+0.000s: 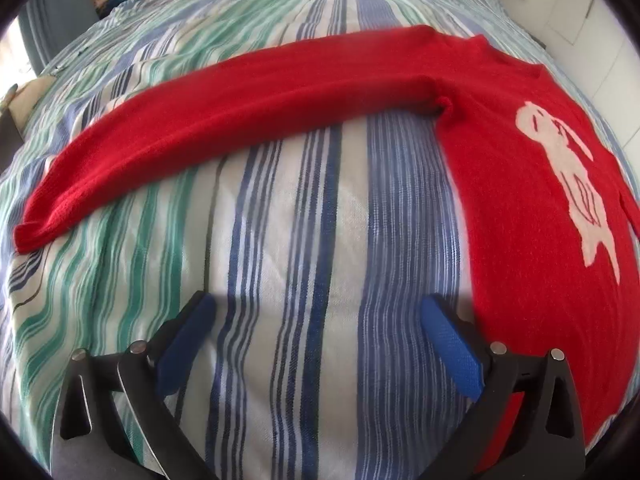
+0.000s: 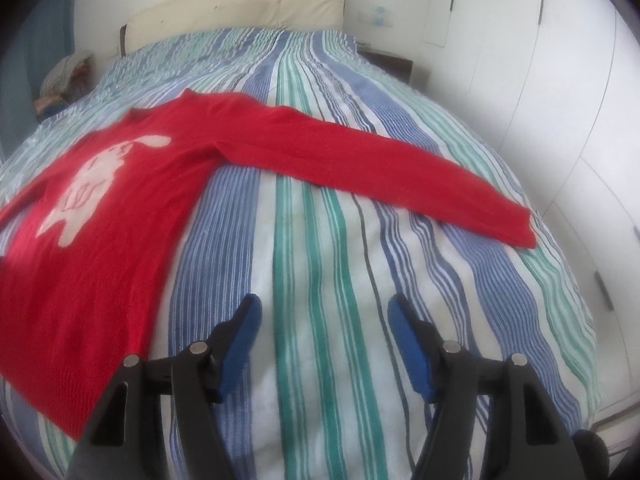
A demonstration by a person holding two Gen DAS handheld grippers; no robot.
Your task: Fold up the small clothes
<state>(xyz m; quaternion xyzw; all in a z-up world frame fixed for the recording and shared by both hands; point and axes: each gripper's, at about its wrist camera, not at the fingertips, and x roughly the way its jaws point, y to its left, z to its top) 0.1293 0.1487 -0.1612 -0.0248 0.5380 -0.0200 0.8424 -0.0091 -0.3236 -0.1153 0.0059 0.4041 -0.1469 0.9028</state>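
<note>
A small red long-sleeved sweater with a white rabbit figure lies flat on the striped bed. In the left wrist view its left sleeve stretches out to the left. My left gripper is open and empty over bare bedspread, just left of the sweater's body. In the right wrist view the sweater lies at the left, and its other sleeve reaches right toward the bed's edge. My right gripper is open and empty over the bedspread, just right of the body and below the sleeve.
The bed carries a blue, green and white striped cover. A cream headboard stands at the far end. A pile of cloth lies at the far left. White wardrobe doors run along the right side.
</note>
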